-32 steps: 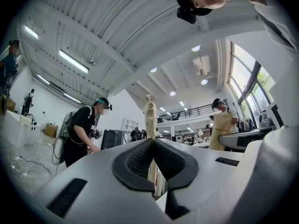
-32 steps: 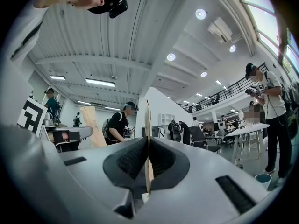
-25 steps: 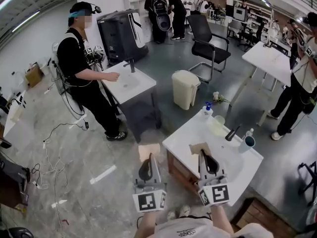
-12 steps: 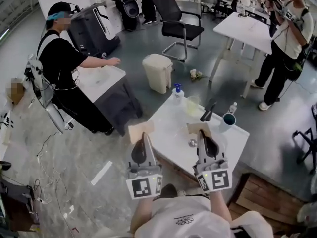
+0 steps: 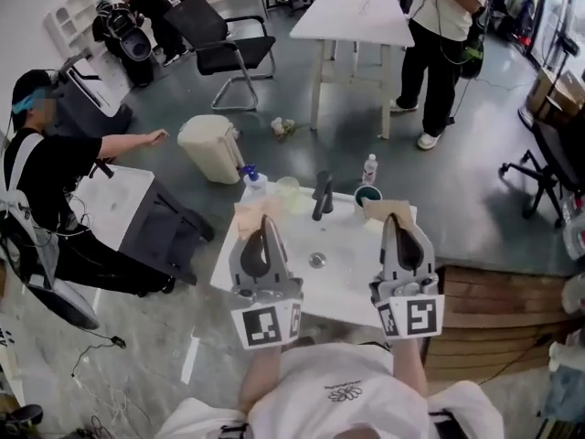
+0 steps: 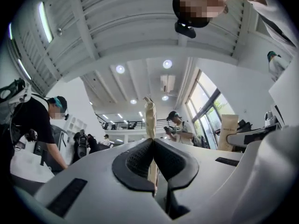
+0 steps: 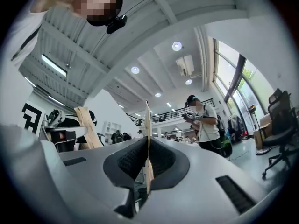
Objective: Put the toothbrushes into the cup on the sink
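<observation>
Closer now than a second ago, sink [image 5: 343,256] square beneath both grippers, left gripper [image 5: 264,221] clamped on one tan toothbrush packet [image 5: 247,216], right gripper [image 5: 392,219] pinching a second toothbrush packet [image 5: 377,208], each lengthwise along its jaws, pointing forward away from the person, cup [image 5: 367,194] just beyond the right one.

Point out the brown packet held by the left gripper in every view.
Head view: brown packet at the left gripper's tip, left of the tap.
Left gripper view: packet upright at centre, clamped between the jaws.
Right gripper view: packet far left, a tilted strip.
Shared landmark: the person in a white shirt, top right in head view, right of centre in both gripper views.
</observation>
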`<control>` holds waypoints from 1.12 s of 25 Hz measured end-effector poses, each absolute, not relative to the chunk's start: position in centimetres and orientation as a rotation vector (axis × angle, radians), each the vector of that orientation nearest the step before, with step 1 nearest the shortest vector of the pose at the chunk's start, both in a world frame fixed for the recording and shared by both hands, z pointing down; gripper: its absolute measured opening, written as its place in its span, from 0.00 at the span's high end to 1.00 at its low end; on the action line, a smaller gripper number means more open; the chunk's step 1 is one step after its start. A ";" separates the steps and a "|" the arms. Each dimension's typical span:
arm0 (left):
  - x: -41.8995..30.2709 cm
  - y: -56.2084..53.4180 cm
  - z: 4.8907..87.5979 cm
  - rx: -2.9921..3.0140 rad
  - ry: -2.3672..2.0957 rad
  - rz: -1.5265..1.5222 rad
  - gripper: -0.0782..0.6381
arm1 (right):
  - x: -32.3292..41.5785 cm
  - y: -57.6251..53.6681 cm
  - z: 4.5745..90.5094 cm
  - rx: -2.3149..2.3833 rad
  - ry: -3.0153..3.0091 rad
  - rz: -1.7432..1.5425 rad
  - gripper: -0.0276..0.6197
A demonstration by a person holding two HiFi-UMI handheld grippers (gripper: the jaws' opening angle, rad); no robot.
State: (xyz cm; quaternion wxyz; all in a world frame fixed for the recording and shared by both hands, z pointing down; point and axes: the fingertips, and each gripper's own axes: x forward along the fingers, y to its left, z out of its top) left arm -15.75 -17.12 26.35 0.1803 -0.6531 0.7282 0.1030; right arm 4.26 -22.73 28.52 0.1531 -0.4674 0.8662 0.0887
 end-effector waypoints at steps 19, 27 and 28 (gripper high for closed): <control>-18.1 -23.3 27.0 -2.132 1.820 0.339 0.87 | 3.4 -23.2 29.2 -1.717 2.309 0.277 0.93; -19.5 -23.3 27.8 -2.144 1.829 0.378 0.87 | 2.4 -23.1 29.8 -1.744 2.309 0.288 0.93; -19.7 -23.4 27.9 -2.145 1.832 0.380 0.87 | 2.4 -23.1 29.8 -1.749 2.308 0.289 0.94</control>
